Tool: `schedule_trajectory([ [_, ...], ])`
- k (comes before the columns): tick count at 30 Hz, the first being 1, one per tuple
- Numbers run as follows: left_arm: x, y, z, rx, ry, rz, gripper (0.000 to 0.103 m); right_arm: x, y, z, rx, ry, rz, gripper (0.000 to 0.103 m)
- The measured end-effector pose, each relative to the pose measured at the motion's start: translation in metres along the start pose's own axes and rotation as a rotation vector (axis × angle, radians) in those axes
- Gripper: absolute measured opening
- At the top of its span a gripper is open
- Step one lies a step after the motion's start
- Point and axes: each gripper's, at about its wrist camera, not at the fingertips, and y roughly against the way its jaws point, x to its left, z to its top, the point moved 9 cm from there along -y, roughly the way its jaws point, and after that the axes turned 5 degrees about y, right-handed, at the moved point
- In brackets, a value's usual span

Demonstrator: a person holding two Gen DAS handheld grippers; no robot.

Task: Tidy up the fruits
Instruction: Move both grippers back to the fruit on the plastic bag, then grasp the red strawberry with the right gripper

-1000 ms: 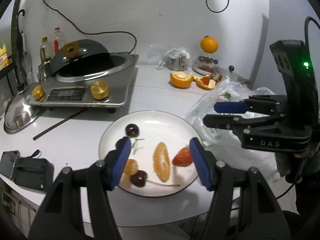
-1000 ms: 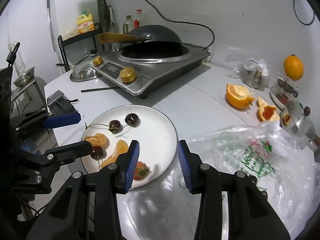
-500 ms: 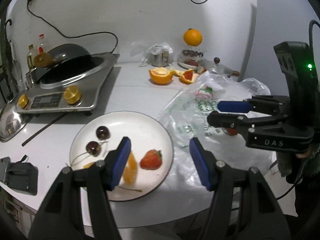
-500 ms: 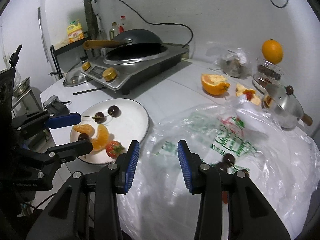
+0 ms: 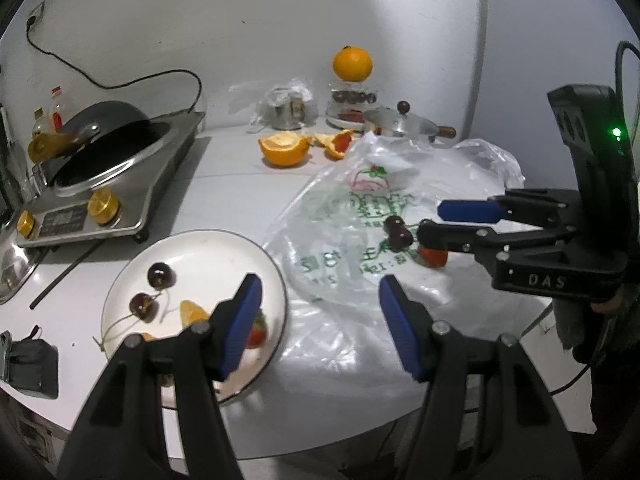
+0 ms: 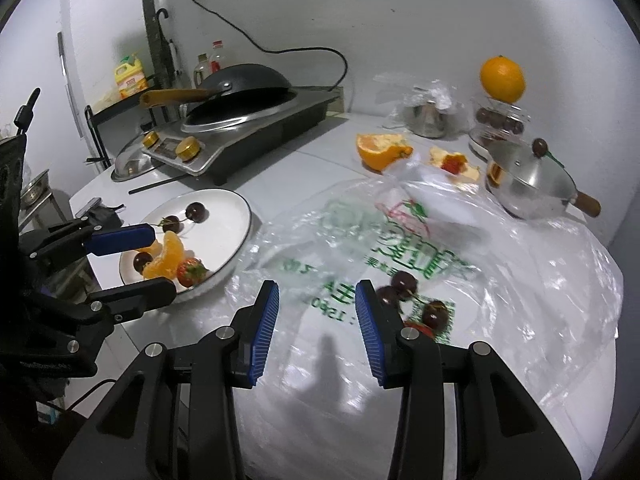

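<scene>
partly done: i see cherries, orange segments and a strawberry on the plate (image 6: 236,236) at left; more cherries (image 6: 404,288) wait on the plastic bag (image 6: 520,264) at centre right. my right gripper (image 6: 316,332) and left gripper (image 5: 320,320) hover level, fingers spread, holding nothing.
</scene>
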Motion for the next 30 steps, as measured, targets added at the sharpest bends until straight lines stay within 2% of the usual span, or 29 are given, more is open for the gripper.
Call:
schedule_trajectory([
  [15, -0.040, -0.024, -0.002, 0.043, -0.039, -0.020, 0.062, -0.050, 0.011, -0.031, 0.013, -0.067, -0.037, 0.042],
  [30, -0.053, -0.048, -0.002, 0.086, -0.061, -0.022, 0.062, -0.072, -0.015, -0.052, 0.064, -0.109, -0.022, 0.042],
])
